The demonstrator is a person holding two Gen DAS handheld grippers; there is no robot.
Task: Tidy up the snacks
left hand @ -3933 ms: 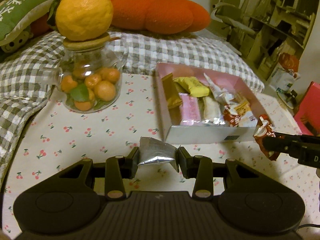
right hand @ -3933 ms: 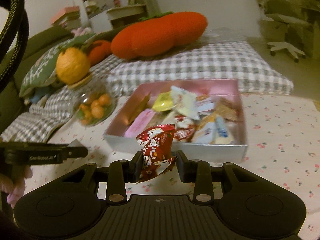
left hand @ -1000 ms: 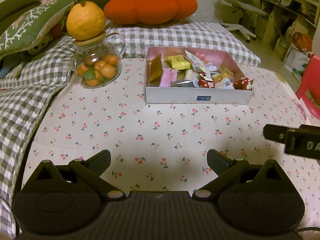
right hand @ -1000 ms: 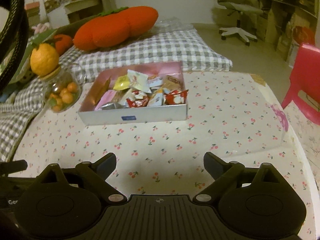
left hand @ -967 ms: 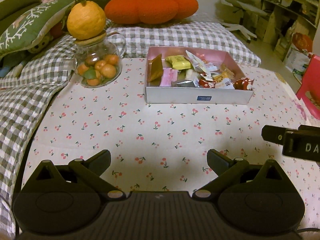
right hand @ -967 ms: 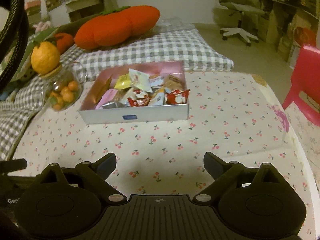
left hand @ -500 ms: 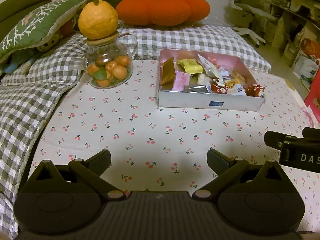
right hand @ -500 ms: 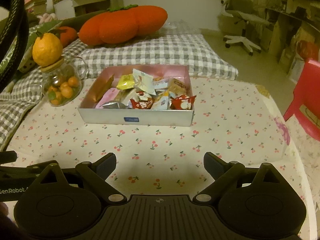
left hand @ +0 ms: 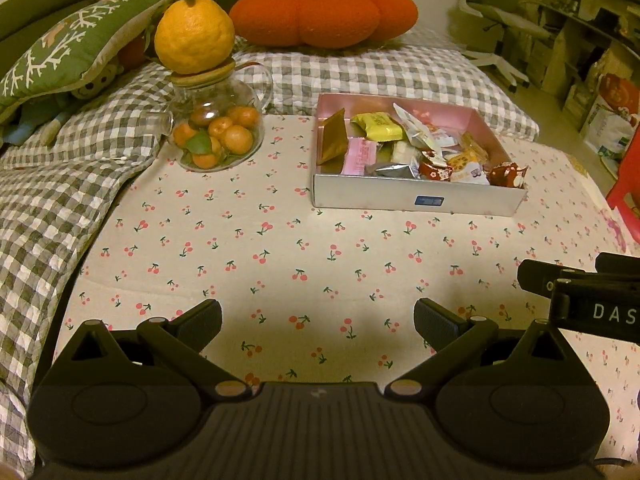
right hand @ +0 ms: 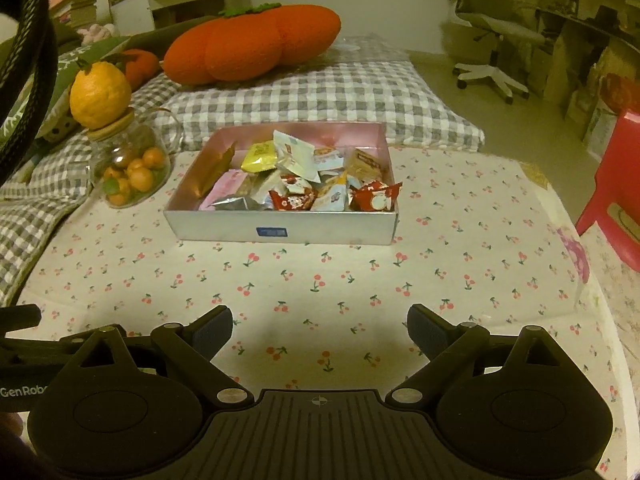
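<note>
While both grippers hang above the near part of the table (left hand: 280, 248), neither holds anything: the left gripper (left hand: 318, 320) has its jaws spread wide over the cherry-print cloth, and the right gripper (right hand: 320, 326) is spread just as wide. Well ahead of them sits the snack box (right hand: 280, 230), a shallow silver tray with a pink inside and a small blue label on its front wall. Wrapped snacks (right hand: 304, 184) fill it, all inside its walls: a red packet (right hand: 376, 196) at the front right corner, a silver foil packet (right hand: 232, 202) at the front left, a yellow one (left hand: 378, 124) toward the back. Left of the box, apart from it, stands a glass jar (left hand: 216, 136) of small oranges (a large citrus fruit (left hand: 194, 38) rests on its lid). Behind lie a checked quilt (right hand: 320, 96) and an orange cushion (left hand: 324, 12).
</note>
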